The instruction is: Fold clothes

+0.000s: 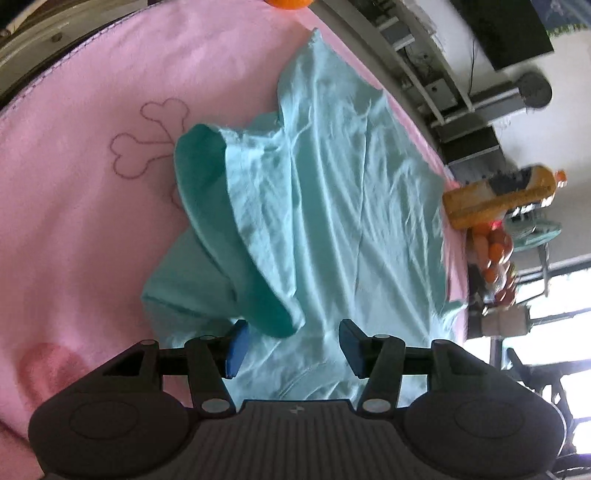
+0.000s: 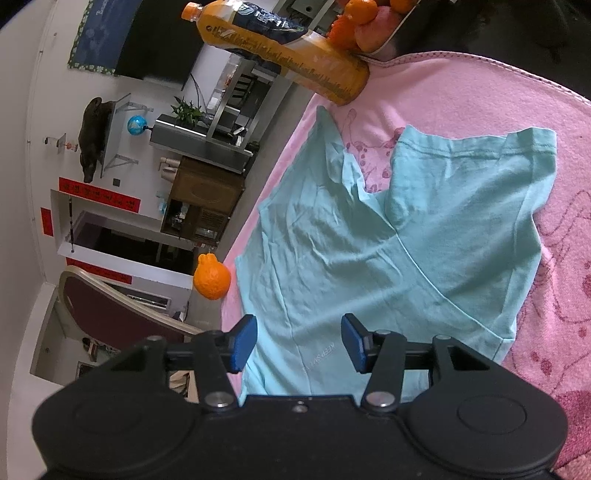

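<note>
A light teal T-shirt (image 1: 332, 203) lies spread and wrinkled on a pink blanket (image 1: 92, 221). One edge of it is turned over in a darker fold (image 1: 207, 206) that runs down toward my left gripper (image 1: 293, 328). That gripper hovers over the shirt with its blue pads (image 1: 236, 347) apart and no cloth pinched between them. In the right wrist view the same T-shirt (image 2: 369, 258) shows a sleeve at the upper right and small print near the bottom. My right gripper (image 2: 299, 321) is open above the shirt's near edge, holding nothing.
An orange drink bottle (image 2: 288, 48) stands at the blanket's (image 2: 461, 92) corner beside a bowl of fruit (image 2: 362, 18). A single orange (image 2: 211, 277) sits at the blanket's edge, beyond which the table drops off to a chair (image 2: 110, 306) and room furniture.
</note>
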### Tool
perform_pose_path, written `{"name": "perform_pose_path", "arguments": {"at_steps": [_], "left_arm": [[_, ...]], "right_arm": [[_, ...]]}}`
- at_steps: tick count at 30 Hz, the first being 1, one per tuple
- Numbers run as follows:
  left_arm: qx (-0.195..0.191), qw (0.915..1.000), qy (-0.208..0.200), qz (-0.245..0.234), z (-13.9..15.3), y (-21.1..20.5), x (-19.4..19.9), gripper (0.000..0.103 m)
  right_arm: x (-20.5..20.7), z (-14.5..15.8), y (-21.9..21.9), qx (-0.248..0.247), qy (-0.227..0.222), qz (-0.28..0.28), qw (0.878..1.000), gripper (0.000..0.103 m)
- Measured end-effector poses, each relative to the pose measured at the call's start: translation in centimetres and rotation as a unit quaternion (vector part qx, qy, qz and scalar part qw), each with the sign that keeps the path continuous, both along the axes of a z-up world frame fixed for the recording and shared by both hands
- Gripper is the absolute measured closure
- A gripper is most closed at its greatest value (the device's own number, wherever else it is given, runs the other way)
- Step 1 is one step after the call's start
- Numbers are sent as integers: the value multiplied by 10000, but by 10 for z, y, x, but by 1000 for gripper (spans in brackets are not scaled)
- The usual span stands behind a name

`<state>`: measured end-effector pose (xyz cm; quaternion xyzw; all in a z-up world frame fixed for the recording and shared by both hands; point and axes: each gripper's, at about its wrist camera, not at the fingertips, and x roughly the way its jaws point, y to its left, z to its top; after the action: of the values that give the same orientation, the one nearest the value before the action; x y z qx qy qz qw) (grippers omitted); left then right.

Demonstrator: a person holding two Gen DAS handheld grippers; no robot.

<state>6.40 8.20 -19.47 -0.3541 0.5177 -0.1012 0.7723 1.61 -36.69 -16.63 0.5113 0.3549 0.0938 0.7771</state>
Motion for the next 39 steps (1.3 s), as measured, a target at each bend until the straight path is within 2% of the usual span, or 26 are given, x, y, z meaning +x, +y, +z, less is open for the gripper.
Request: {"name": "perform_pose_path", "arguments": {"at_steps": [5, 7, 9, 10, 11, 14, 16, 18, 21, 23, 24, 26, 27, 30, 31, 32, 34, 35, 37, 38, 39], "left_arm": [[-141, 9993, 194, 290, -5, 3, 0, 74], [-94, 9989, 236, 393, -4, 6, -2, 86], [-25, 9985, 212, 502, 0, 9, -5, 91], [18, 9983, 176, 547, 3, 11, -7, 101], [61, 9981, 141, 592, 6, 13, -8, 103], [435, 9974, -132, 559, 24, 15, -13, 103], [905, 9936, -452, 495, 43, 18, -18, 103], [1427, 9862, -727, 416, 62, 22, -20, 103], [2468, 9622, -1114, 311, 86, 33, -19, 103], [3309, 9361, -1164, 268, 94, 42, -13, 103], [3691, 9225, -1122, 162, 94, 45, -9, 103], [4225, 9029, -773, -187, 79, 48, 2, 103], [4478, 8914, -591, -365, 72, 50, 7, 103], [4734, 8762, 158, -885, 38, 46, 19, 99], [4901, 8664, 234, -933, 33, 43, 21, 97], [4996, 8614, 206, -892, 34, 42, 22, 90], [4593, 8853, -80, -717, 47, 50, 17, 79], [4115, 9090, -395, -536, 59, 61, 11, 74], [3285, 9398, -938, -109, 79, 86, 3, 64], [3052, 9462, -1060, 148, 84, 97, 4, 61], [2976, 9487, -1018, 316, 82, 104, 11, 61]], "right_arm": [[0, 0, 1, -50, 16, 10, 10000, 54], [-1, 0, 0, -37, 21, 2, 10000, 54], [0, 0, -1, -35, 25, 11, 10000, 54], [0, -1, -1, -34, 26, 16, 10000, 54], [0, 0, 0, -39, 24, 28, 10000, 54], [0, 0, 0, -72, 25, 42, 10000, 54], [-1, 0, -1, -50, 32, 25, 10000, 54], [-1, 0, 0, -33, 35, 20, 10000, 54], [-2, 0, 0, -6, 38, 14, 10000, 54], [-2, 0, 0, -6, 57, 36, 10000, 54], [-1, 0, 1, -7, 68, 51, 10000, 54], [-1, 0, 3, -23, 87, 85, 9999, 54], [0, -1, 4, -44, 105, 103, 9999, 53], [1, -1, 6, -108, 166, 142, 9997, 53], [1, -1, 6, -129, 187, 144, 9996, 53], [1, -2, 6, -150, 209, 146, 9996, 53], [0, -2, 5, -165, 226, 123, 9995, 53], [-2, -2, 4, -153, 225, 100, 9996, 53], [-3, -2, 1, -81, 204, 60, 9997, 53], [-3, -3, -1, -29, 191, 39, 9998, 52], [-3, -3, -1, 22, 186, 29, 9998, 52]]}}
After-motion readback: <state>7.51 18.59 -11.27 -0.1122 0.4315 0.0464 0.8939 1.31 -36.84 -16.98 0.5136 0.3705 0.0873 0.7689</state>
